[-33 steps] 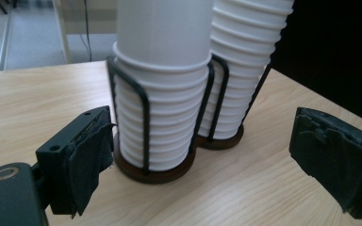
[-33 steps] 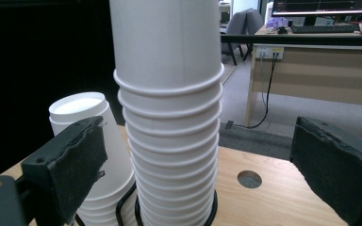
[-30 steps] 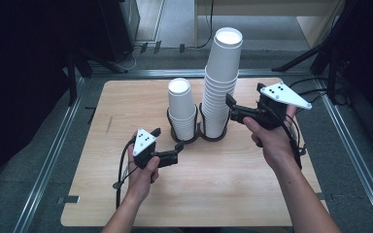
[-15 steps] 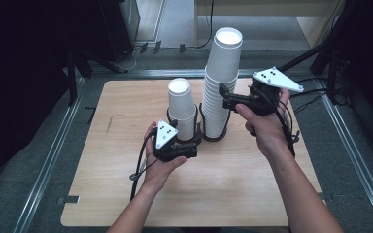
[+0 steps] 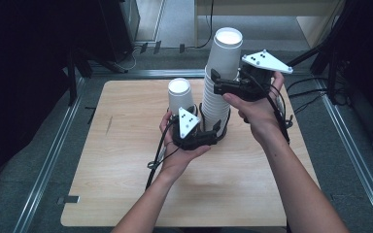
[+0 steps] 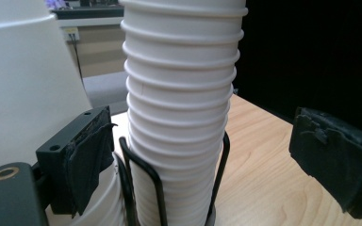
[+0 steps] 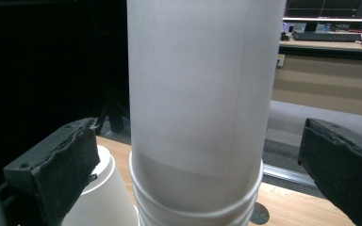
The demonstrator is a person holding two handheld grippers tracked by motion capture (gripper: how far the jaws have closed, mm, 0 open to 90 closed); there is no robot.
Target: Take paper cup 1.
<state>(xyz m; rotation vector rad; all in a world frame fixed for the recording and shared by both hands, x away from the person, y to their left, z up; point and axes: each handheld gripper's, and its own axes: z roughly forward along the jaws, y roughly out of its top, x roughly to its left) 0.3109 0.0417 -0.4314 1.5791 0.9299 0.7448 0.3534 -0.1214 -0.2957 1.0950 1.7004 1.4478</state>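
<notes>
Tall stack of white paper cups (image 5: 219, 82) stands upside down in a black wire holder (image 5: 223, 127) mid-counter, shorter white cup stack (image 5: 180, 96) just beside it. The high view gives the pale wooden counter (image 5: 126, 170) and both hands. Left gripper (image 6: 207, 160) view shows ribbed cup rims and holder wires, jaws spread either side at the tall stack's base, not pressing. Right gripper (image 7: 198, 174) view shows the smooth top cup, jaws just opened wide, clear of it.
</notes>
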